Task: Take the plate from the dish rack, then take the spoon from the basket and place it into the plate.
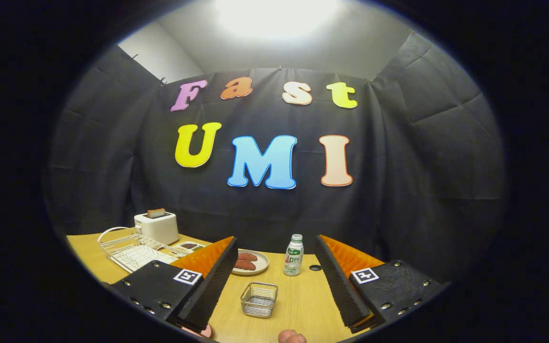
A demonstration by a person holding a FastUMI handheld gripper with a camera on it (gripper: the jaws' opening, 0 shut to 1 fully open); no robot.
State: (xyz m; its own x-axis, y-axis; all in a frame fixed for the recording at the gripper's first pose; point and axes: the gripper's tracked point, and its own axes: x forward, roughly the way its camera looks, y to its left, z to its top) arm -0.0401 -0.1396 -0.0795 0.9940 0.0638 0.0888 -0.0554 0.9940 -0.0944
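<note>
**Fingers spread wide, basket dead ahead**

Fingers on the gripper (275,247) are splayed wide open and hold nothing, hanging above the wooden table (303,305). From where I'm standing that looks like a neutral hover, lined up so everything sits in the gap between them.

The plate (250,262) lies flat on the table, just past the left finger's tip, with a couple of reddish food pieces (246,260) on it. The wire basket (259,299) stands closer in, between the fingers and well apart from the plate. Whether a spoon is inside is too small for me to tell, same for the plate.

The white dish rack (131,250) is off to the left beyond the left finger, and its wires look bare from this angle. So the plate being out on the table fits the task either way; can't call the spoon part.

Further out: a small drink bottle (293,255) just beside the plate, and a toaster (157,227) with bread poking up behind the rack.
</note>
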